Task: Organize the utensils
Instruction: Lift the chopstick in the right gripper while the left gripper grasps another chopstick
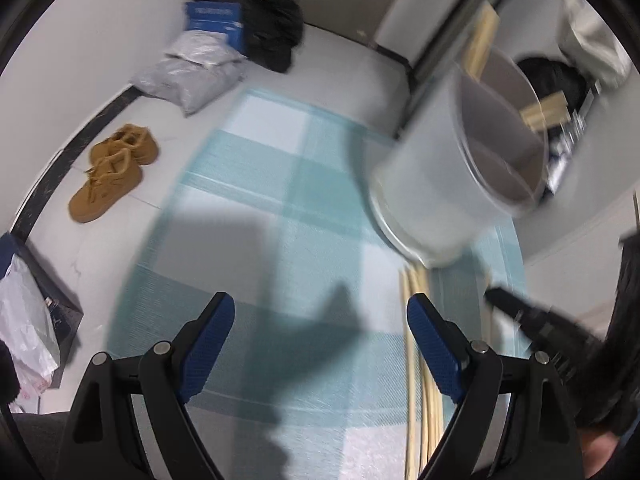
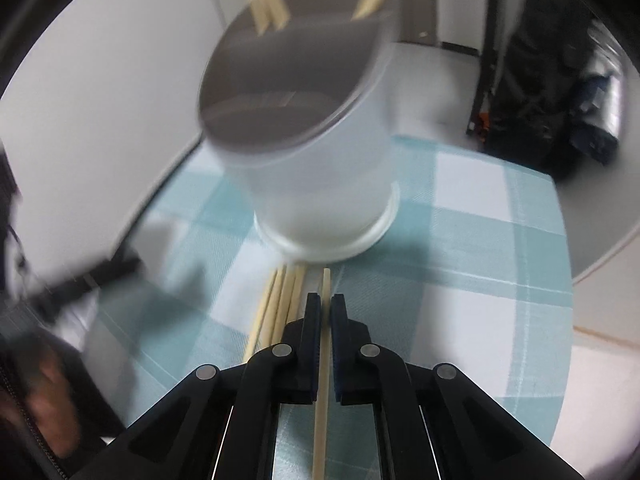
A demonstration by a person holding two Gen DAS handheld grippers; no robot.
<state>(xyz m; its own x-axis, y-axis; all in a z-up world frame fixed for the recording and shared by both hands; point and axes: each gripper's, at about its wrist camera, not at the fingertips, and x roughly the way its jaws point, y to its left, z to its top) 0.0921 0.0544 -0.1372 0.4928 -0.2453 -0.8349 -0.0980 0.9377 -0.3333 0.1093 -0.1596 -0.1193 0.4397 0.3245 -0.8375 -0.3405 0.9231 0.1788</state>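
Lifting one chopstick toward the holder, by my reading; next it needs tipping upright over the rim.

Left wrist view: left gripper [image 1: 320, 334] jaws wide, empty, over the checked surface [image 1: 280, 184]; loose chopsticks [image 1: 416, 364] lie by its right finger, holder [image 1: 460, 184] beyond, far right.

Right wrist view: right gripper [image 2: 325, 322] jaws clamped on a single chopstick [image 2: 323, 392]; remaining chopsticks [image 2: 280, 304] lie just left, holder [image 2: 316, 184] just beyond.

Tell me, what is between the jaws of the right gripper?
A single wooden chopstick, clamped between the shut jaws of the right gripper, pointing toward the white utensil holder. The right wrist view shows it.
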